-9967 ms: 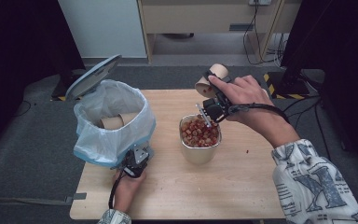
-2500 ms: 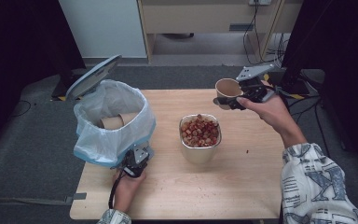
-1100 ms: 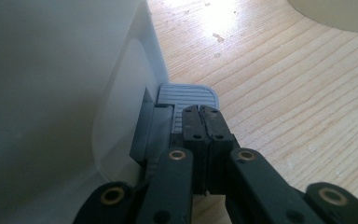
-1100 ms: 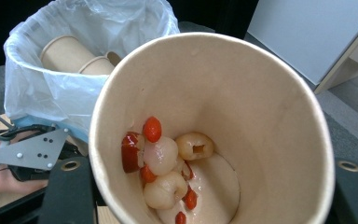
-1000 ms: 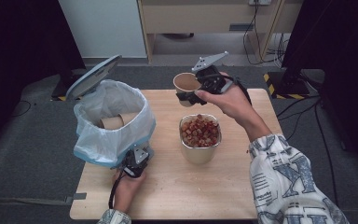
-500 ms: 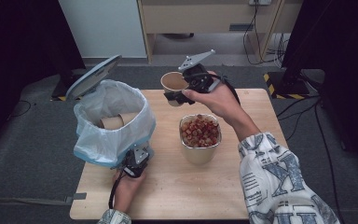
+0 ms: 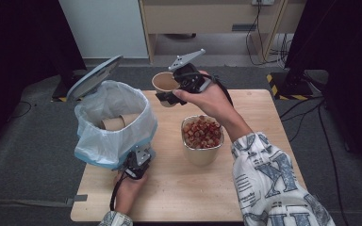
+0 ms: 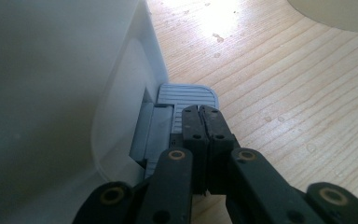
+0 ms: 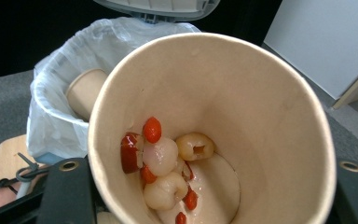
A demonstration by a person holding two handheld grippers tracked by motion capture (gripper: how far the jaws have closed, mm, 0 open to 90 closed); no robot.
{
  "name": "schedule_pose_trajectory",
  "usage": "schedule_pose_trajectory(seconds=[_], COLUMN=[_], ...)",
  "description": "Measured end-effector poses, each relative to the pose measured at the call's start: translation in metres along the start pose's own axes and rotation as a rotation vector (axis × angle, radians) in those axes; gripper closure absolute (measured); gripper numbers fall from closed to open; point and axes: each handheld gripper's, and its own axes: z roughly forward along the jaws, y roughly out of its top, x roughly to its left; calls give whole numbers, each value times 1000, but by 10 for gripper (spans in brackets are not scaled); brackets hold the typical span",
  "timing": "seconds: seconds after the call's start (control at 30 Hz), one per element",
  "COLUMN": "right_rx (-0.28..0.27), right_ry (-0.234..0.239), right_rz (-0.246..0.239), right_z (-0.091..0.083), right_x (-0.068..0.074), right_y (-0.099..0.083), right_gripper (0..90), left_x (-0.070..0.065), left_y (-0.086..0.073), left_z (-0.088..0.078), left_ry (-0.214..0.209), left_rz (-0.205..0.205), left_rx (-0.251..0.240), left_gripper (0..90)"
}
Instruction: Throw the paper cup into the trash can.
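Note:
My right gripper is shut on a tan paper cup, held in the air above the table's far edge, between the bin and the bowl. In the right gripper view the cup sits between the two jaws, with a few red and white fruit pieces at its bottom. My left gripper is shut, its tips resting on the grey foot pedal at the base of the white bin. The bin's lid stands raised, and another paper cup lies inside the bag.
A metal bowl full of red and pale fruit stands mid-table, below my right hand. The bin with its blue-white liner takes the table's left side. The wooden table is bare to the right and front.
My right gripper has carried the cup leftward, from above the bowl toward the open bin. The left gripper has stayed on the pedal.

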Motion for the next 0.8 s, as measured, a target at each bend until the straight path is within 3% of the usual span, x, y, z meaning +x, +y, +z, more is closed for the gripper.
schedule_pose_trajectory(seconds=[0.8], right_rx=[-29], right_ry=[25], right_rz=[28], right_z=[18], right_x=[12], right_y=[13], right_gripper=[326], left_x=[0], left_y=[0], left_z=[0], left_ry=[-1], left_rz=[-1], left_rx=[-1], left_gripper=[883])
